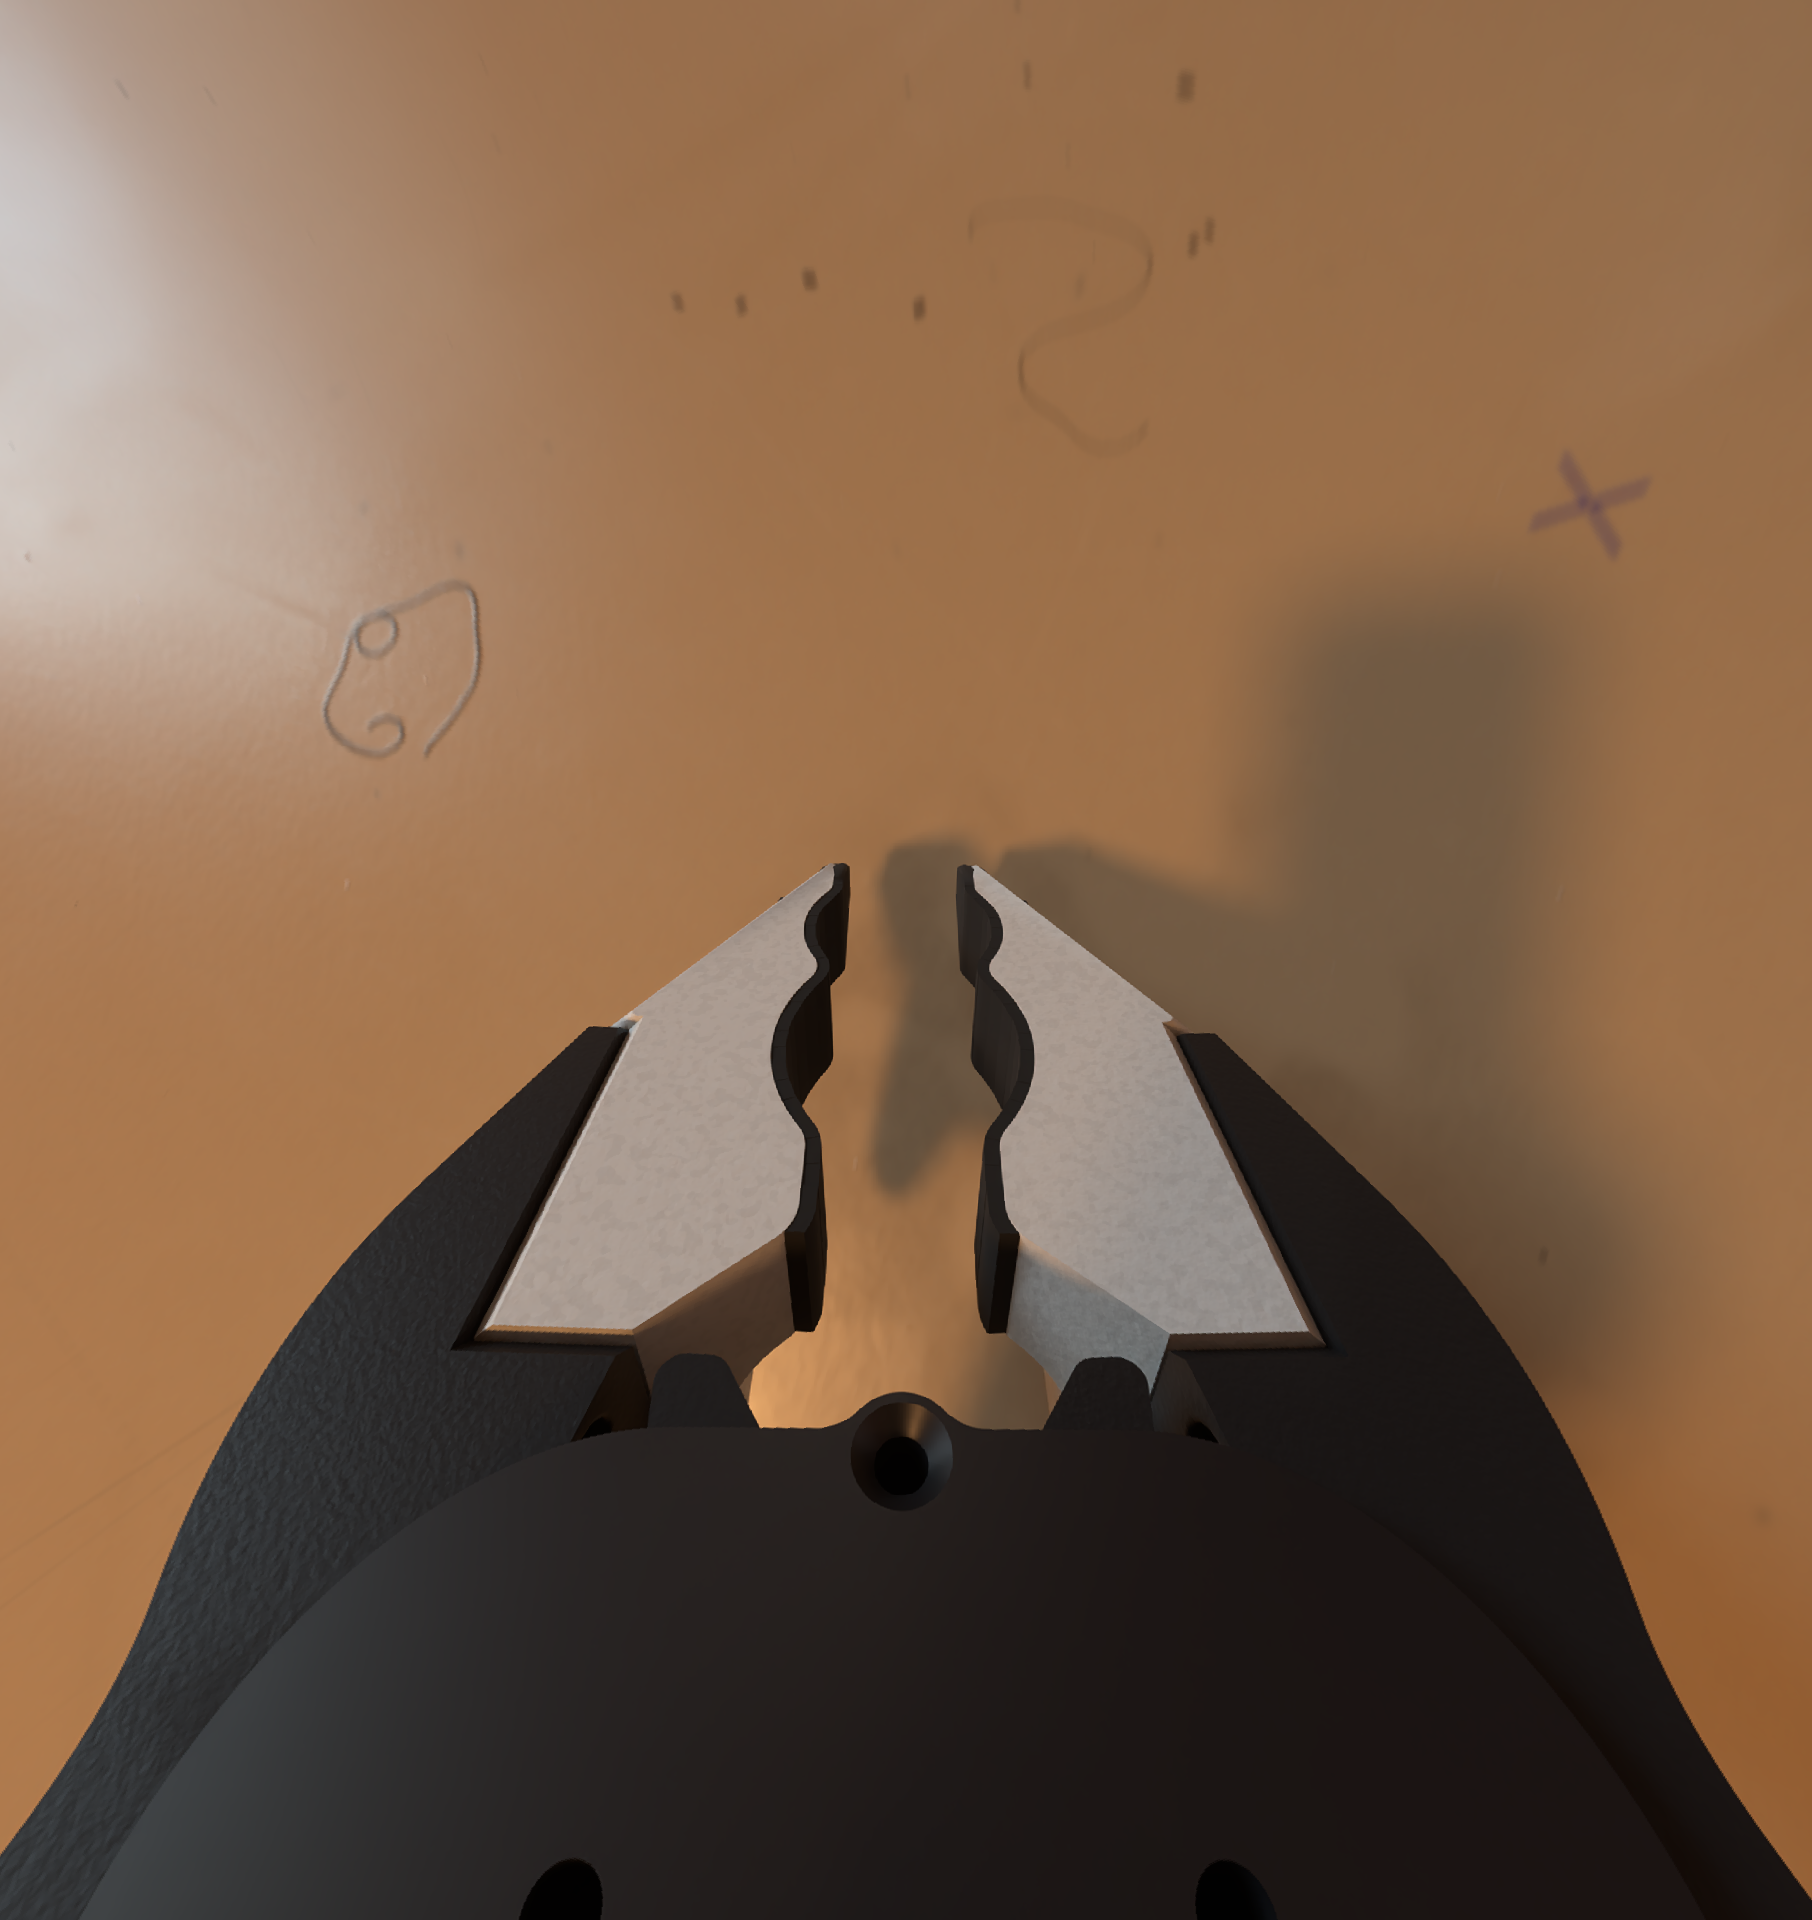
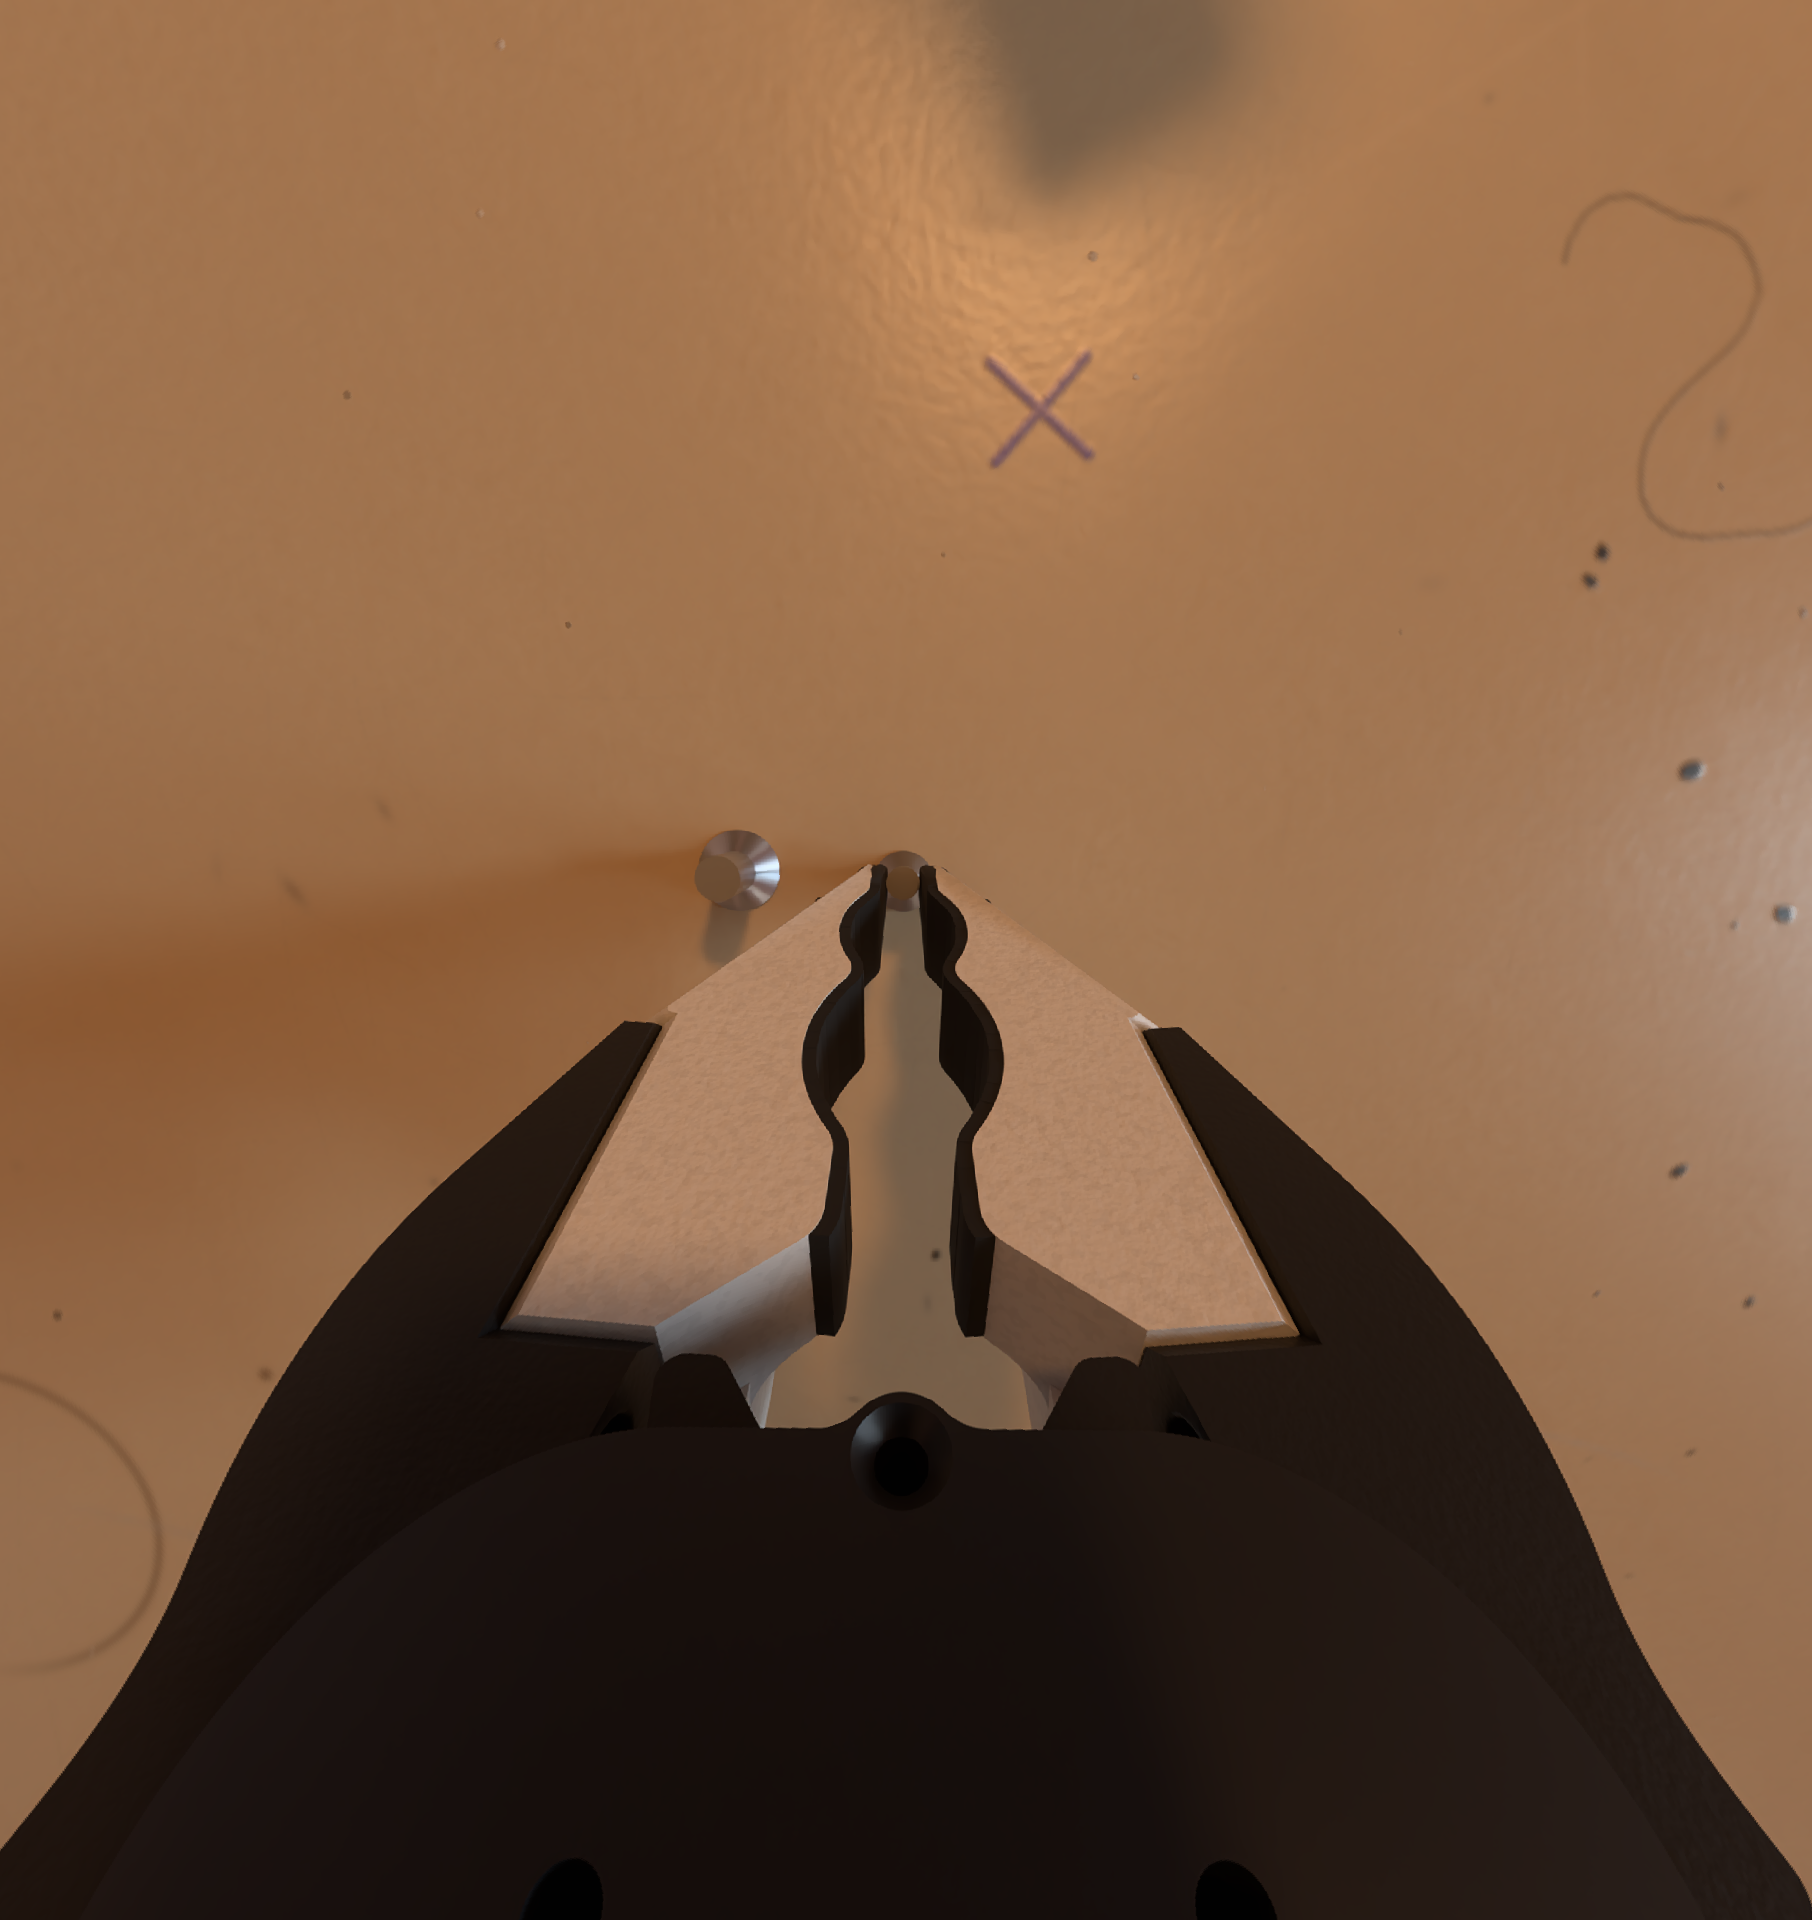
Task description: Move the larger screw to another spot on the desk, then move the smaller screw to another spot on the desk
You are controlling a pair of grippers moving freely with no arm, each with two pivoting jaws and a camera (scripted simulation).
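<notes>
Only the right wrist view shows the screws: the right gripper (image 2: 902, 883) pinches the smaller screw (image 2: 903, 864) at its fingertips, the larger screw (image 2: 738, 871) standing on the desk (image 2: 362, 520) just beside at nine o'clock. The left gripper (image 1: 903, 878) hangs narrowly parted and empty. Both views show a purple cross (image 2: 1040, 409) pen mark, at twelve o'clock from the right gripper; no readable writing.

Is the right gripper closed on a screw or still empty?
Shut on a screw: the right gripper pinches a small silver screw between nearly touching fingertips. A wider-headed screw stands free to its left.
</notes>
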